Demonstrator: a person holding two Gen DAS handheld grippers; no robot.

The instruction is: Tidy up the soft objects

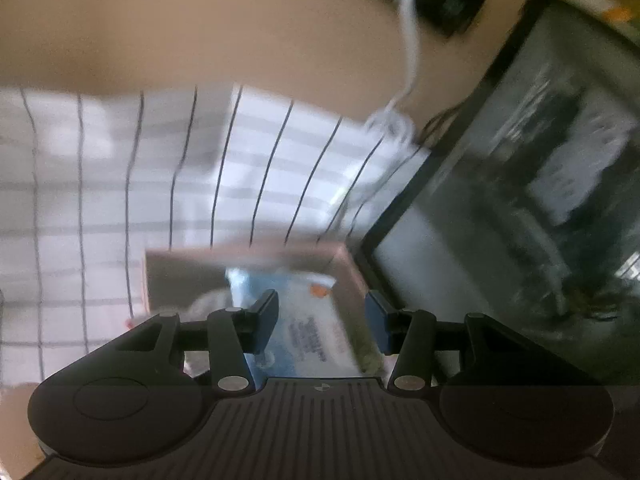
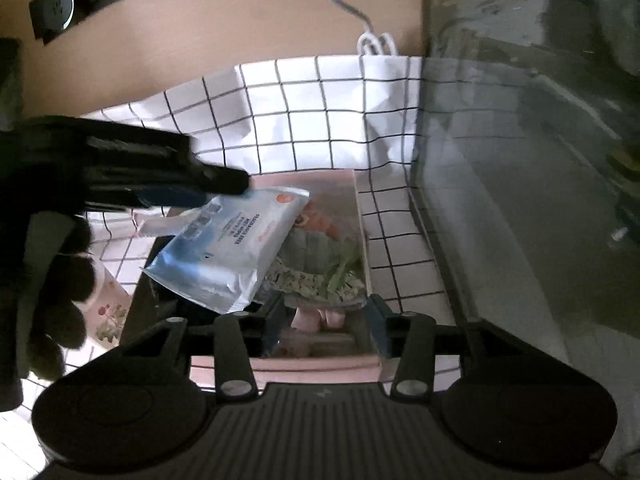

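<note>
Looking through the left wrist cam first: it's pretty blurry, but the left gripper (image 1: 322, 322) has its fingers (image 1: 267, 318) apart with nothing between them. Right past the tips sits a pink box (image 1: 348, 276), and inside it lies a blue-and-white wipes pack (image 1: 308, 332). The box rests on a white grid cloth (image 1: 120, 200) that covers the near part of the tan worktop (image 1: 200, 20). A white cable (image 1: 410, 52) snakes down the worktop to the cloth's far edge, and a dark monitor (image 1: 540, 180) stands off to the right, tilted in this view.

Right wrist cam is sharper. The right gripper (image 2: 326, 322) also has its fingers (image 2: 380, 330) apart and empty, hovering over the near end of the box (image 2: 358, 200). The left gripper (image 2: 224, 180) reaches in from the left, its tips right at the far corner of the pack (image 2: 236, 244); can't tell from here whether they touch it. The pack lies tilted across the left side of the box, on top of some soft stuff: something grey with an orange bit and a green leafy bit (image 2: 344, 264), plus a patterned fabric under it. A gloved hand (image 2: 52, 280) shows at the left edge. The cloth (image 2: 300, 112) is under everything, the cable (image 2: 376, 42) loops at its far edge, and the monitor (image 2: 520, 160) fills the right side.
</note>
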